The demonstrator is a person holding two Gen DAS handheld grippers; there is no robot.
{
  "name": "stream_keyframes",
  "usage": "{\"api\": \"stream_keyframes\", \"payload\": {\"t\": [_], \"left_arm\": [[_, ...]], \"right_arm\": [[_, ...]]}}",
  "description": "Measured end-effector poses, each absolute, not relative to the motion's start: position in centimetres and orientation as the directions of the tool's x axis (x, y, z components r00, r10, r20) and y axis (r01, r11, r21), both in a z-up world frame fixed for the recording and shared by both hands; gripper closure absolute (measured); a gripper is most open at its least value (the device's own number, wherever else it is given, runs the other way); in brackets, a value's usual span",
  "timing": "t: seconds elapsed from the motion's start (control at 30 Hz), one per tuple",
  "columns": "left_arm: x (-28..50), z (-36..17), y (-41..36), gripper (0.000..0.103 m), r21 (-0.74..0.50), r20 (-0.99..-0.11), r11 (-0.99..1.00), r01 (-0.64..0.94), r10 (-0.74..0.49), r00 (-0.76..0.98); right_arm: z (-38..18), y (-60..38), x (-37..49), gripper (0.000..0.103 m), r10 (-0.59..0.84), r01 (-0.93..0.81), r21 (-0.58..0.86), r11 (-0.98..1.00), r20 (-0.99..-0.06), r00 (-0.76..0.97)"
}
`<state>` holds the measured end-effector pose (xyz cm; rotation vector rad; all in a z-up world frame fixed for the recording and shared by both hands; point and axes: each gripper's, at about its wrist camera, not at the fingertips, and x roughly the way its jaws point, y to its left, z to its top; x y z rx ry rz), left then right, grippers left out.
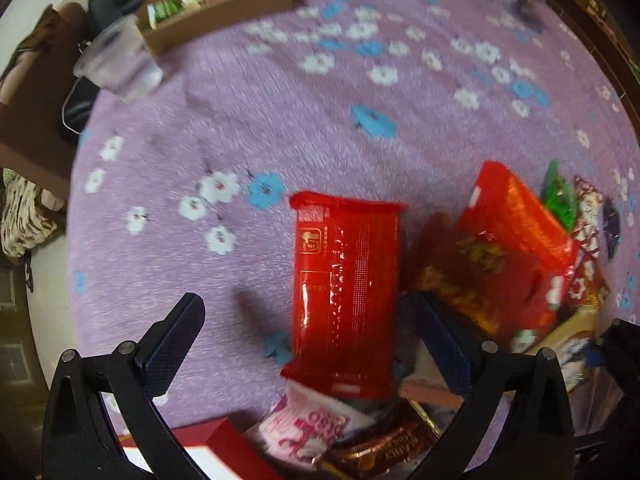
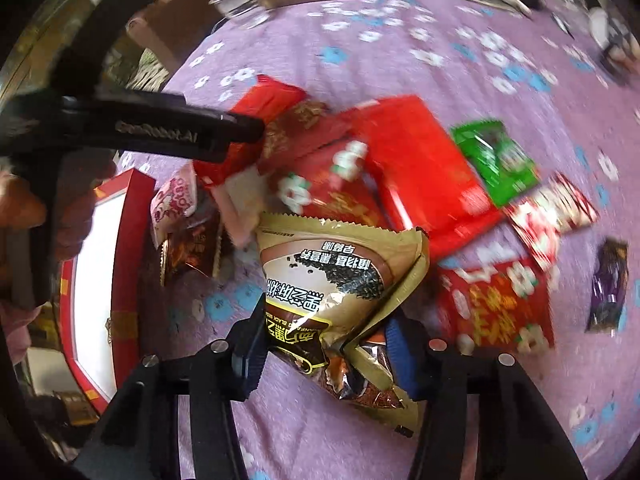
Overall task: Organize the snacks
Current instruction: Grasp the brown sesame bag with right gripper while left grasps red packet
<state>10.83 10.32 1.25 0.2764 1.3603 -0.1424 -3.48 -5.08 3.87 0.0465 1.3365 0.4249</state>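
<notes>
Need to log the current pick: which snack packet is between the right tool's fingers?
The gold black-sesame packet, creased between the right tool. The red packets and green packet lie farther out on the purple cloth.

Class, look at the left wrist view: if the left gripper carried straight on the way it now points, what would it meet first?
Most likely the long red snack packet, which lies on the purple cloth between the open jaws of the left gripper, nearer its right finger. Depth is hard to judge in this blurred view.

You have a crumpled gold sesame packet [image 2: 344, 296] lying near the cloth's near edge, a long red packet [image 1: 346, 292] flat beside the overlapping red, green and purple snack heap [image 2: 432, 176] toward its middle.
</notes>
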Motion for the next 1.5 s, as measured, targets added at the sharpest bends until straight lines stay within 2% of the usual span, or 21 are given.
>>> {"api": "stream_keyframes", "payload": {"t": [0.17, 0.3, 0.4, 0.43, 0.47, 0.53, 0.57, 0.63, 0.7, 0.73, 0.77, 0.83, 0.87, 1.2, 1.3, 1.37, 1.4, 1.5], "left_arm": [[11.4, -0.1, 11.1, 0.000, 0.001, -0.985, 0.975, 0.221, -0.037, 0.168], [11.1, 0.1, 10.9, 0.000, 0.007, -0.979, 0.978, 0.208, -0.036, 0.200], [10.5, 0.5, 10.8, 0.008, 0.004, -0.976, 0.980, 0.198, -0.039, 0.213], [10.1, 0.8, 10.4, 0.017, 0.003, -0.974, 0.979, 0.202, -0.043, 0.222], [9.7, 1.2, 9.9, 0.035, 0.003, -0.972, 0.978, 0.207, -0.046, 0.231], [9.1, 1.8, 9.6, 0.055, 0.004, -0.969, 0.976, 0.216, -0.050, 0.243], [9.2, 1.8, 9.2, 0.055, 0.005, -0.969, 0.976, 0.216, -0.049, 0.240], [9.0, 1.8, 8.9, 0.055, 0.001, -0.967, 0.978, 0.210, -0.053, 0.251], [8.9, 1.9, 8.8, 0.049, -0.011, -0.967, 0.980, 0.201, -0.062, 0.249], [9.0, 1.9, 9.0, 0.043, -0.003, -0.969, 0.979, 0.202, -0.053, 0.242], [9.5, 1.5, 9.1, 0.026, 0.015, -0.972, 0.980, 0.198, -0.032, 0.233], [10.1, 0.7, 9.7, 0.006, 0.040, -0.980, 0.987, 0.155, 0.008, 0.200], [10.3, 0.4, 10.2, 0.001, 0.021, -0.982, 0.991, 0.133, -0.005, 0.189], [9.3, 0.5, 9.6, 0.001, 0.014, -0.971, 0.997, 0.070, -0.003, 0.238], [8.3, 1.5, 8.4, 0.020, 0.012, -0.965, 0.995, 0.103, -0.015, 0.262], [7.5, 2.3, 7.1, 0.051, 0.016, -0.960, 0.987, 0.161, -0.030, 0.280], [7.3, 2.5, 6.6, 0.058, 0.014, -0.958, 0.984, 0.178, -0.038, 0.284], [6.9, 2.5, 6.3, 0.059, -0.002, -0.955, 0.986, 0.166, -0.051, 0.292]], "right_arm": [[4.1, -8.0, -5.0, 0.050, 0.331, -0.187, 0.300, 0.935, -0.930, 0.161], [4.2, -9.8, -5.8, 0.050, 0.345, -0.149, 0.323, 0.935, -0.925, 0.158], [4.2, -10.2, -6.4, 0.050, 0.352, -0.145, 0.330, 0.933, -0.922, 0.160], [4.3, -10.2, -6.5, 0.050, 0.354, -0.143, 0.333, 0.932, -0.921, 0.161], [4.3, -10.6, -6.7, 0.050, 0.356, -0.143, 0.335, 0.931, -0.920, 0.163], [4.2, -10.7, -6.8, 0.050, 0.360, -0.142, 0.339, 0.930, -0.918, 0.164], [4.2, -10.8, -6.9, 0.050, 0.361, -0.142, 0.341, 0.929, -0.918, 0.164], [4.3, -11.0, -7.5, 0.050, 0.359, -0.145, 0.338, 0.930, -0.919, 0.164], [4.3, -11.1, -7.9, 0.049, 0.357, -0.150, 0.335, 0.930, -0.920, 0.163], [4.4, -11.1, -8.2, 0.049, 0.356, -0.155, 0.333, 0.930, -0.920, 0.161], [4.1, -10.7, -8.0, 0.049, 0.354, -0.160, 0.329, 0.930, -0.921, 0.161], [4.1, -10.7, -8.4, 0.048, 0.353, -0.169, 0.327, 0.930, -0.922, 0.158], [4.1, -10.8, -8.7, 0.048, 0.354, -0.171, 0.328, 0.929, -0.922, 0.156], [3.6, -12.3, -10.4, 0.048, 0.396, -0.156, 0.373, 0.915, -0.904, 0.161], [3.7, -12.5, -10.5, 0.048, 0.400, -0.158, 0.376, 0.913, -0.902, 0.163], [3.7, -12.4, -10.3, 0.048, 0.400, -0.156, 0.377, 0.913, -0.902, 0.162], [3.6, -12.1, -10.3, 0.048, 0.398, -0.156, 0.375, 0.914, -0.903, 0.162], [3.7, -12.2, -10.3, 0.048, 0.393, -0.160, 0.369, 0.915, -0.905, 0.161]]}}
